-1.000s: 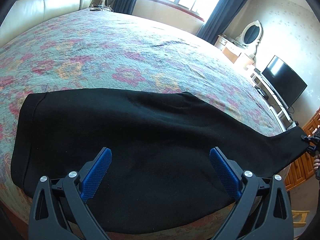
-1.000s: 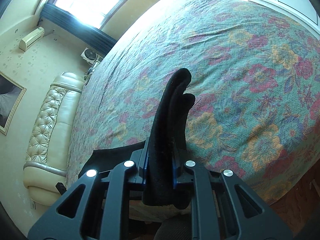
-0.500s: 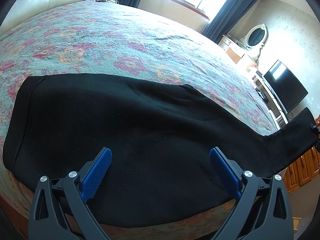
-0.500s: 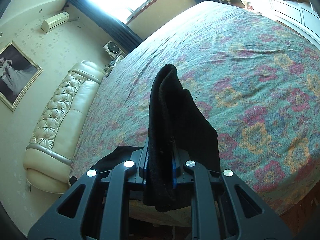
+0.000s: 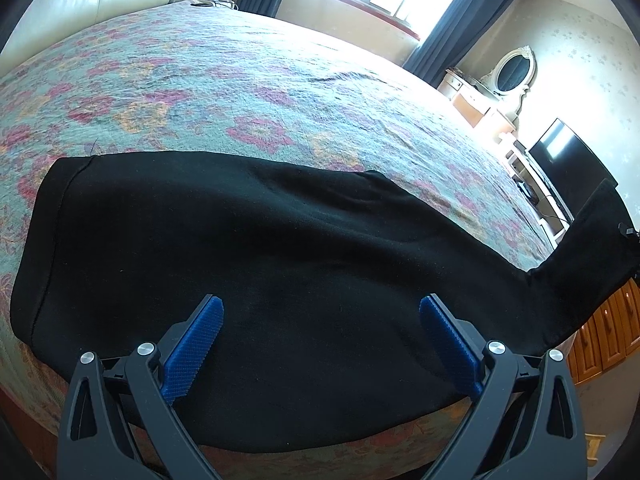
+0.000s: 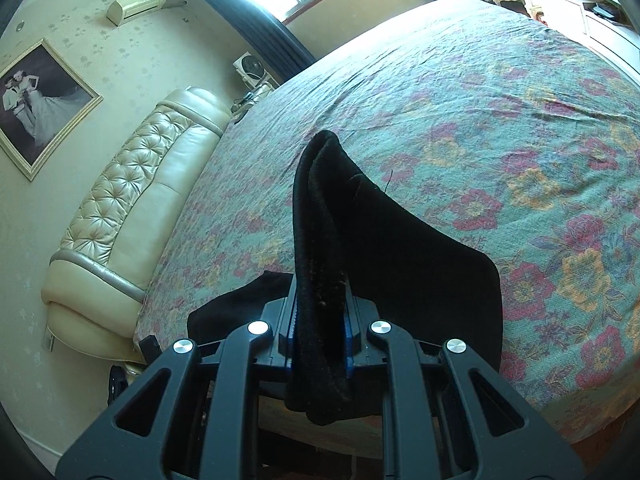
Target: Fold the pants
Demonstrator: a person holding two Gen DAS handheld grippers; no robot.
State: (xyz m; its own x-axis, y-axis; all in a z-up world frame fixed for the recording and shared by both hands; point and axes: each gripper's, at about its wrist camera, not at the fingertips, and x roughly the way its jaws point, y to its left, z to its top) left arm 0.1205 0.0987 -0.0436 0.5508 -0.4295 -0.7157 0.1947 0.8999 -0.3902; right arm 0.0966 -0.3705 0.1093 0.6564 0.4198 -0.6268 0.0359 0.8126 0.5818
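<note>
Black pants [image 5: 248,248] lie flat across the near edge of a floral bedspread [image 5: 224,92], waistband at the left. My left gripper [image 5: 320,336] is open, its blue pads [image 5: 196,340] spread wide just above the cloth, holding nothing. The leg end [image 5: 584,264] rises off the bed at the far right, held up. In the right wrist view my right gripper [image 6: 320,336] is shut on that bunched leg end [image 6: 320,232], which sticks up between the fingers and drapes down to the bed.
A cream tufted headboard [image 6: 132,200] stands at one bed end. A TV [image 5: 568,168] on a white stand, a dresser with an oval mirror [image 5: 512,72] and wooden cabinets [image 5: 608,336] are beyond the bed's right side. Windows with dark curtains [image 5: 460,12] are behind.
My right gripper has lifted the leg end higher and carried it over the bed, so more cloth hangs from it. My left gripper has stayed open and moved slightly closer over the pants.
</note>
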